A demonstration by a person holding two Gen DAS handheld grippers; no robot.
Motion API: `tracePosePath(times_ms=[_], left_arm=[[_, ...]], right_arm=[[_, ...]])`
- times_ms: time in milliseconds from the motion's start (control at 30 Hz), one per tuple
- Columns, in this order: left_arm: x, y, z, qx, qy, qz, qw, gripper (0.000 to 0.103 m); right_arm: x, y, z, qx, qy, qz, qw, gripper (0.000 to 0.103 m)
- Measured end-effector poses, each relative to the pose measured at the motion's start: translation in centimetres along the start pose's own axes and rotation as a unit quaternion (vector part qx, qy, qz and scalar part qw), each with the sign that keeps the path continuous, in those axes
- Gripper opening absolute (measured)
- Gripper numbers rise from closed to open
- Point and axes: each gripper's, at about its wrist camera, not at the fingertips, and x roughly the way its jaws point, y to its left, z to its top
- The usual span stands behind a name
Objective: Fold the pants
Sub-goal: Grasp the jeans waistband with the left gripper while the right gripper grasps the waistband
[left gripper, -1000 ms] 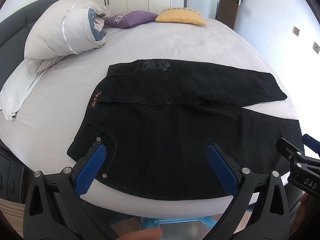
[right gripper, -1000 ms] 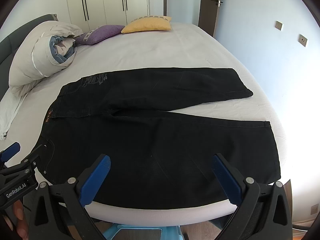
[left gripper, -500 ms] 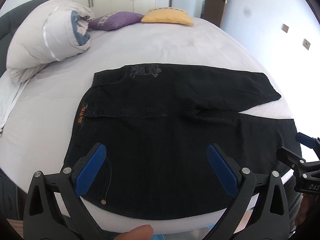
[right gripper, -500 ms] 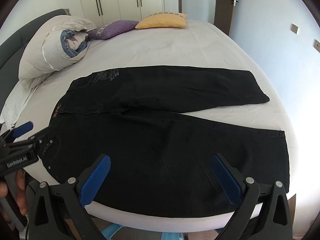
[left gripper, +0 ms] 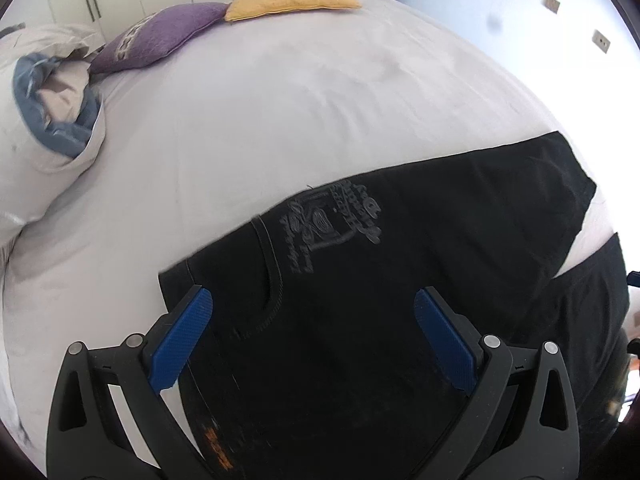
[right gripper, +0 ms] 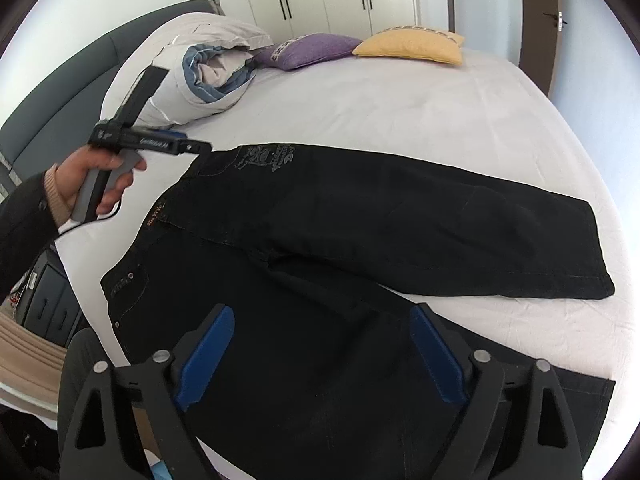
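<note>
White-sheeted bed (right gripper: 400, 128), black denim pants (right gripper: 360, 216) spread flat, legs splayed: unfolded.
Your left gripper (left gripper: 316, 336) hangs released above the far waistband corner; right gripper (right gripper: 320, 354), jaws just narrowed, grasps nothing over the near leg.

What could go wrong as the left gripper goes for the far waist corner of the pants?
1. The left gripper, jaws open, hangs over the waistband of the black pants; closing there may pinch only the top layer, so the fold drags unevenly.
2. The right gripper, jaws open and just narrowing with nothing between them, hovers over the near leg; a lift by one side only could twist the pants.
3. The near leg lies at the bed edge and might slide off.
</note>
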Motion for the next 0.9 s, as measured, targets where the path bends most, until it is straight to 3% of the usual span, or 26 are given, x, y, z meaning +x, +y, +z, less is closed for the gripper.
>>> tracePosePath(times_ms=[100,233,367,433,567,633,767,867,900], left_arm=[[3.5,1.0,3.1,0.052,0.022,0.002,0.9984,0.100],[7.8,1.6,5.2,0.098,0.066,-0.005,0.9930,0.072],[11.3,2.3,6.3,0.112,0.096,-0.018,0.9889,0.069],[12.4,3.1,6.6,0.106,0.103,-0.022,0.9888,0.064],[13.2,5.9,7.2,0.073,0.104,-0.042,0.9910,0.064],[13.7,6.5,7.1,0.073,0.111,-0.047,0.9900,0.053],[14.4,6.2,7.0,0.076,0.123,-0.049,0.9883,0.044],[14.3,5.8,7.0,0.085,0.119,-0.050,0.9880,0.024],[14.1,5.6,6.9,0.091,0.114,-0.050,0.9881,0.013]], right_arm=[[1.3,-1.1,0.4,-0.001,0.010,0.021,1.000,0.080],[3.1,-2.5,0.7,0.005,0.022,0.043,0.999,0.073],[4.8,-3.6,1.0,0.010,0.037,0.061,0.997,0.062],[5.3,-3.8,1.4,0.006,0.039,0.059,0.997,0.061],[5.6,-4.1,2.6,-0.003,0.034,0.071,0.997,0.061],[5.9,-4.1,3.2,-0.009,0.032,0.076,0.997,0.061],[6.8,-3.8,4.6,-0.019,0.033,0.073,0.997,0.058],[7.4,-3.5,5.7,-0.028,0.032,0.079,0.996,0.054],[7.7,-3.4,6.1,-0.034,0.031,0.080,0.996,0.054]])
